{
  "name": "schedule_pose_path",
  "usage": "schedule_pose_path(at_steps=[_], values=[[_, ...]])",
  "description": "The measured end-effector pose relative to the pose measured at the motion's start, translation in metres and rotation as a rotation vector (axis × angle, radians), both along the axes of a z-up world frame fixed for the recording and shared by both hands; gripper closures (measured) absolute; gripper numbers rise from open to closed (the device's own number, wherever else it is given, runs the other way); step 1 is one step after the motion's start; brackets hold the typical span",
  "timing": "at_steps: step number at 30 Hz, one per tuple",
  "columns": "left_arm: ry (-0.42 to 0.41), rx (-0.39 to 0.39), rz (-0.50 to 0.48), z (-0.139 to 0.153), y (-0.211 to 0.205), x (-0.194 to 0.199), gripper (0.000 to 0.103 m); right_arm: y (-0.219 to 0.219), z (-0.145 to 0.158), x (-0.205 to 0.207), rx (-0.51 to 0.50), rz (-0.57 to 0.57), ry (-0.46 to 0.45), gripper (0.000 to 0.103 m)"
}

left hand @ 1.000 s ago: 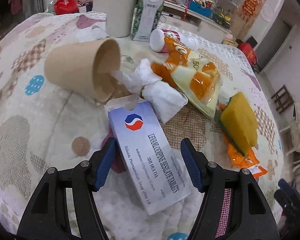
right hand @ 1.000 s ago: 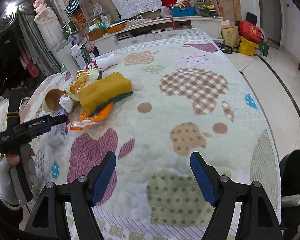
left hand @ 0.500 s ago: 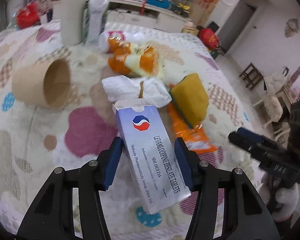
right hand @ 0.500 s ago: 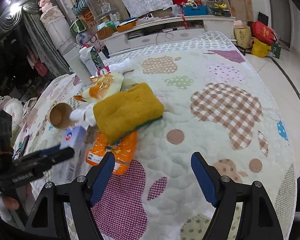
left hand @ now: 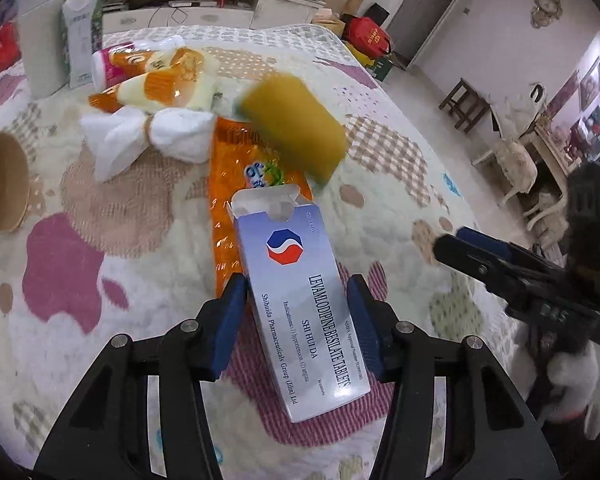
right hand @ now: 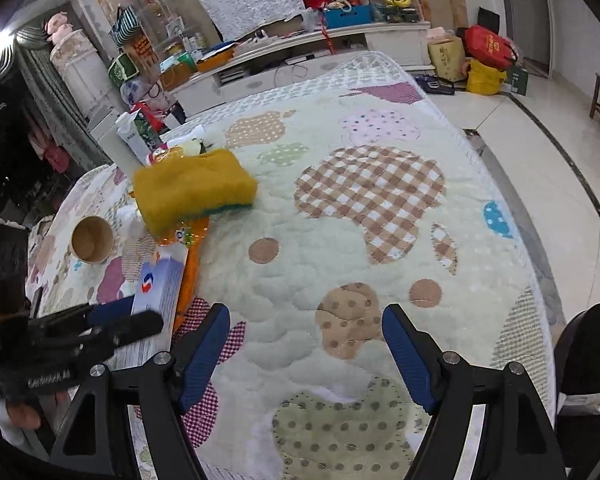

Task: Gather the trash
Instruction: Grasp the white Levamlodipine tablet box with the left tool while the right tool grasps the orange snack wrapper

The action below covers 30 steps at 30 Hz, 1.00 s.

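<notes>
The left gripper [left hand: 296,304] pinches the medicine box [left hand: 304,312], lifted above the quilted bench [right hand: 340,240]. The right gripper [right hand: 306,344] hangs spread and empty. Next, I'd guess, the box needs carrying to a bin; none is clearly in view.

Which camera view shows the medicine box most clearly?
The left wrist view: the medicine box fills the centre, print readable, between the left gripper fingers. The right wrist view shows only part of it, small and behind that gripper.
</notes>
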State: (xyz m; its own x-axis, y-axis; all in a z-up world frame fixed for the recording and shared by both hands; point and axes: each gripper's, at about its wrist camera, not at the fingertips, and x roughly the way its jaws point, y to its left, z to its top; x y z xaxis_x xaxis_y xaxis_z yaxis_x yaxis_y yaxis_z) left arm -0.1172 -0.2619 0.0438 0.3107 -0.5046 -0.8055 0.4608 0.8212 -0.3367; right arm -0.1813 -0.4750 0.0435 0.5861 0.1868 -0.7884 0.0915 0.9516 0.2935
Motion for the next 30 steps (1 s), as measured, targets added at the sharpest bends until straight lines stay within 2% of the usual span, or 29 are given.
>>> schedule_pose_path(at_steps=[5,13,15,17,21,24,27,28,29,30], values=[[-0.018,0.022,0.055,0.009,0.038,-0.006,0.054,0.022,-0.005,0.010,0.011,0.056,0.003,0.027],[-0.012,0.077,0.181,-0.002,0.117,-0.023,0.054,0.071,-0.012,0.036,0.016,0.140,0.024,0.027],[-0.008,0.081,0.202,-0.005,0.127,-0.024,0.054,0.083,-0.008,0.043,0.017,0.149,0.018,0.025],[-0.009,0.082,0.217,-0.007,0.131,-0.023,0.054,0.092,-0.007,0.053,0.015,0.150,0.020,0.016],[0.000,0.061,0.230,-0.014,0.133,-0.026,0.054,0.111,-0.015,0.077,0.018,0.155,0.065,0.015],[-0.014,0.046,0.240,-0.013,0.130,-0.027,0.053,0.124,-0.023,0.091,-0.045,0.140,0.092,0.015],[-0.010,0.029,0.252,-0.015,0.126,-0.024,0.052,0.137,-0.028,0.099,-0.146,0.143,0.073,0.015],[-0.012,0.029,0.253,-0.015,0.125,-0.023,0.052,0.139,-0.028,0.099,-0.170,0.153,0.066,0.018],[-0.019,0.031,0.253,-0.015,0.124,-0.024,0.052,0.141,-0.029,0.098,-0.199,0.168,0.058,0.030],[-0.023,0.033,0.252,-0.014,0.123,-0.025,0.052,0.142,-0.029,0.095,-0.237,0.191,0.049,0.034]])
